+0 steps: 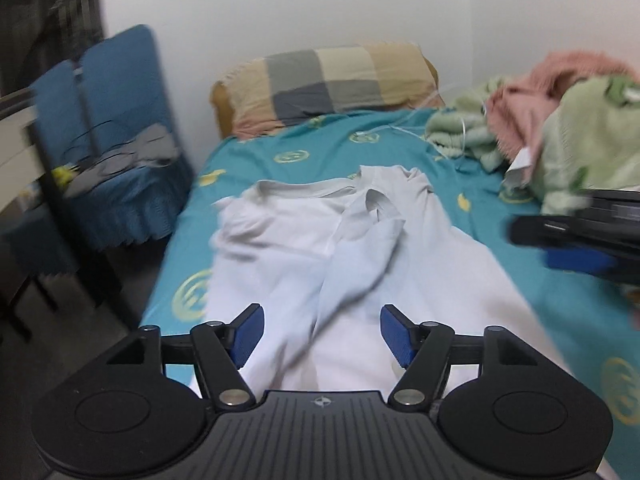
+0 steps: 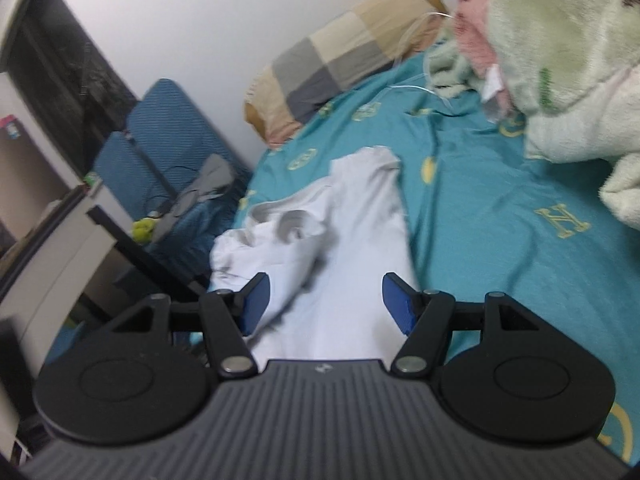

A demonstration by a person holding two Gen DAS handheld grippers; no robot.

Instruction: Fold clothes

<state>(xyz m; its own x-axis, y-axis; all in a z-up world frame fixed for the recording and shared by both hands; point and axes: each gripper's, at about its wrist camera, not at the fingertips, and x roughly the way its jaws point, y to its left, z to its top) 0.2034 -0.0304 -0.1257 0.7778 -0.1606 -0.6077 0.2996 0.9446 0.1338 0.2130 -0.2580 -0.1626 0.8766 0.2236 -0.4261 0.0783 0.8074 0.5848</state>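
A white T-shirt [image 1: 320, 240] lies spread on the teal bedsheet [image 1: 312, 140], collar toward the pillow, one sleeve folded over its chest. My left gripper [image 1: 322, 332] hovers open over the shirt's lower part, nothing between its blue pads. The right gripper [image 1: 572, 248] shows at the right edge of the left wrist view, above the sheet beside the shirt. In the right wrist view the same shirt [image 2: 352, 240] runs away from my open right gripper [image 2: 324, 302], which holds nothing. Both views are blurred by motion.
A checked pillow [image 1: 324, 84] lies at the bed's head. A heap of green and pink blankets [image 1: 560, 120] fills the right side of the bed. A white cable [image 1: 400, 130] crosses the sheet. A blue chair [image 1: 116, 140] and a desk [image 2: 60, 248] stand left of the bed.
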